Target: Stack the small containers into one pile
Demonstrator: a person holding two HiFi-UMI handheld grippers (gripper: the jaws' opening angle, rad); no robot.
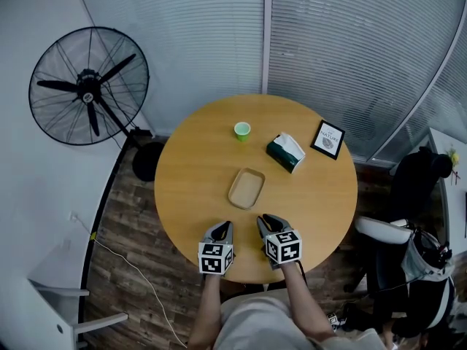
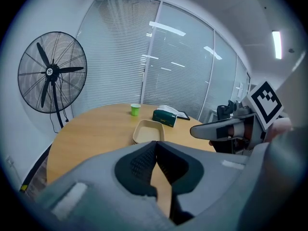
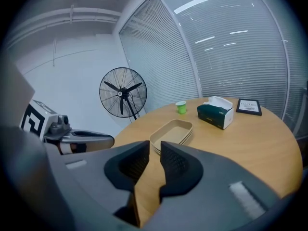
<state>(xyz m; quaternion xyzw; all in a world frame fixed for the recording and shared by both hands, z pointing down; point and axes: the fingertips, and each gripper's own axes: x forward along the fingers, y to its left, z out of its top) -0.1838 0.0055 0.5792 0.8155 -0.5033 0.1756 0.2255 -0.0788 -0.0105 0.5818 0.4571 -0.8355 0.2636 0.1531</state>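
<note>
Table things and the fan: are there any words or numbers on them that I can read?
No words can be read anywhere.
Framed picture: print above a drawing, too small to read.
Fan: hub label, too blurred to read.
Tissue box: no print shows.
Marker cubes: black-and-white squares, no letters.
</note>
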